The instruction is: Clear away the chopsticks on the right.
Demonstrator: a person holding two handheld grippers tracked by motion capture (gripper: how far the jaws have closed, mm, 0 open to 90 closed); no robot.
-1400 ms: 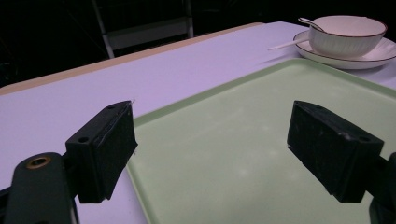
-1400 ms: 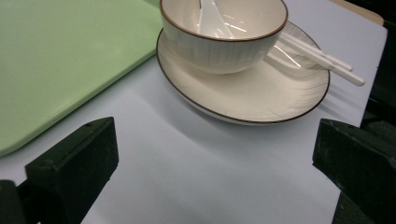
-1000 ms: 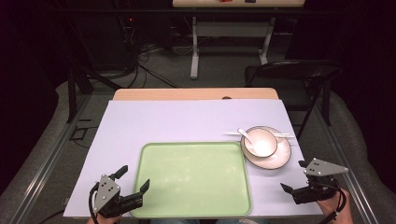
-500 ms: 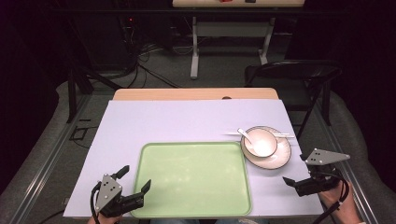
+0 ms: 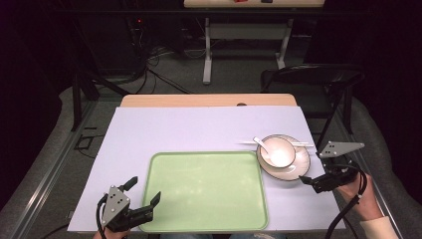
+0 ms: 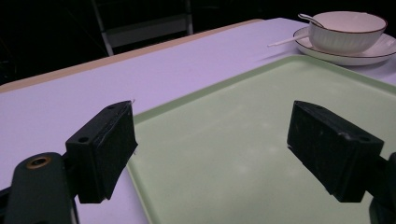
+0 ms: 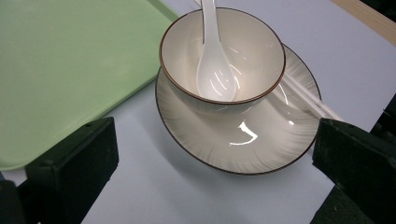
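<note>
The tray, pale green and bare, lies ahead of the left gripper, whose jaws stand wide apart and hold nothing, one over the tray's near corner and one over the purple table just outside the rim; if this tool drops carelessly, I judge a jaw could catch that rim and skid the whole tray sideways into the dishes beside it. The plate sits straight in front of the right gripper, between its two spread, empty jaws as its own camera sees it, near but not touched; a grab at the thin glazed edge looks risky, since a shallow bite could slip and tip everything stacked on it. The bowl stands on the plate, toward the far side from this tool, so any tilt of the plate would likely send it sliding. The chopsticks rest across the plate beyond the bowl, to the right of the jaws' line, with ends overhanging the rim; they appear loose, and a jolt could roll them off onto the table. The spoon leans inside the bowl with its handle pointing away from the gripper, and a knock on that handle might flip it out
</note>
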